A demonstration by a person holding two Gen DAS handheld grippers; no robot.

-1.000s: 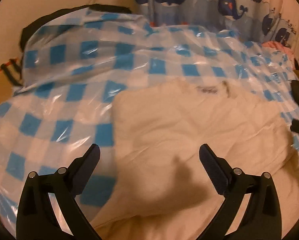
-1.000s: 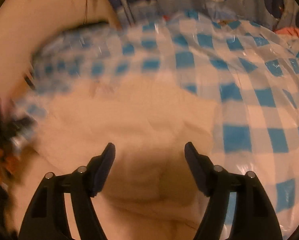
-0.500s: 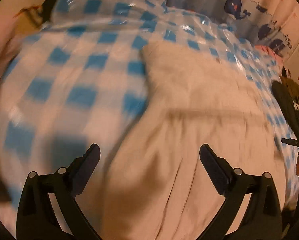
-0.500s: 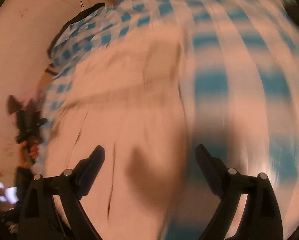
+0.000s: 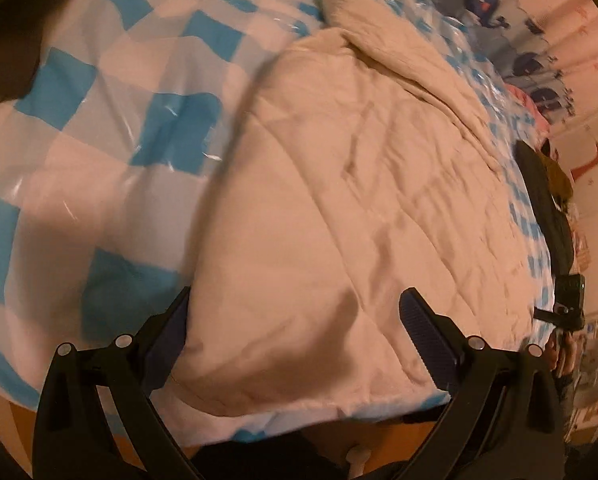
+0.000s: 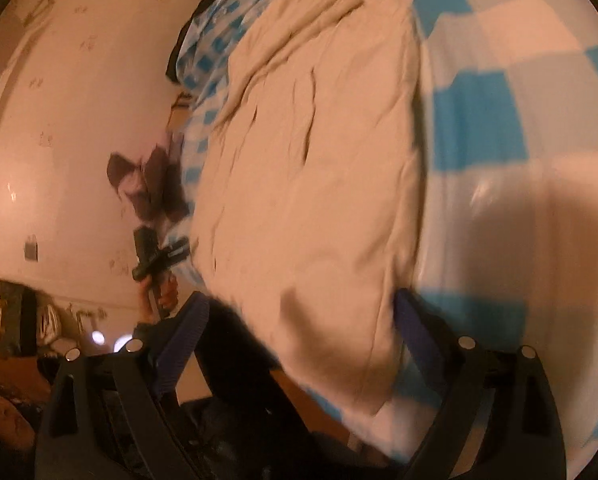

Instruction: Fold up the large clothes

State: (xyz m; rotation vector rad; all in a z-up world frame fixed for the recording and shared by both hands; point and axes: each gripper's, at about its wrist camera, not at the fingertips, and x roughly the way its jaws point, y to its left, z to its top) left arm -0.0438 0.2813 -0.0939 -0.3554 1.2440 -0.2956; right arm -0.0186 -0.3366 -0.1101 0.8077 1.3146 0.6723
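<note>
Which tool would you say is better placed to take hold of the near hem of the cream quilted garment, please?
Probably the left tool: the cream quilted garment has its near hem squarely between its open fingers. The right tool spans only the garment's edge over the blue-checked plastic sheet.

A glossy plastic sheet in blue-and-white checks [image 5: 111,128] covers the bed, catching small glints under warm, orange-tinted light. Beyond its far side hangs a pale curtain printed with dark blue whales [image 5: 495,4]. To the right, a pinkish wall carries a red starfish-like decoration [image 5: 597,154]. In the right wrist view, a plain cream wall marked with faint scribbles and small stickers [image 6: 71,92] fills the left side, with a dark bag [image 6: 15,316] and blurred clutter at its foot. A strip of orange-brown floor [image 5: 3,412] shows below the sheet's near edge.
</note>
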